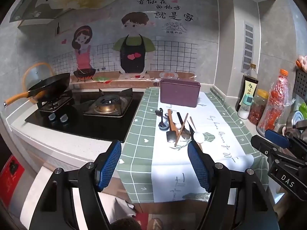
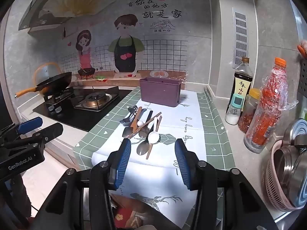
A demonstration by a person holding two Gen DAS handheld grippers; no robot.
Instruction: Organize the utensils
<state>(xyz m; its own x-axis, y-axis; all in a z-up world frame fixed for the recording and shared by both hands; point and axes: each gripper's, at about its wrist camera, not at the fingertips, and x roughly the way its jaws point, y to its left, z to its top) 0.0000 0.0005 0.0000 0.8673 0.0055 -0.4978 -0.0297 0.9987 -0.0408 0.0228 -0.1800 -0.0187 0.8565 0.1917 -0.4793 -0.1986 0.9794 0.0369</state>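
Both wrist views face the utensil pile (image 1: 177, 127) (image 2: 143, 130) from nearby.

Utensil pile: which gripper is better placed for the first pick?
Right, probably. The right gripper is open and lined up just short of the white spoon; the open left gripper sits off toward the stove.

A purple utensil box (image 2: 160, 92) stands at twelve o'clock on a green checked cloth (image 2: 211, 115) with a white centre. White spoon (image 2: 153, 136), black wok (image 2: 55, 82) with orange handle; blue ribbed fingers (image 2: 122, 163).
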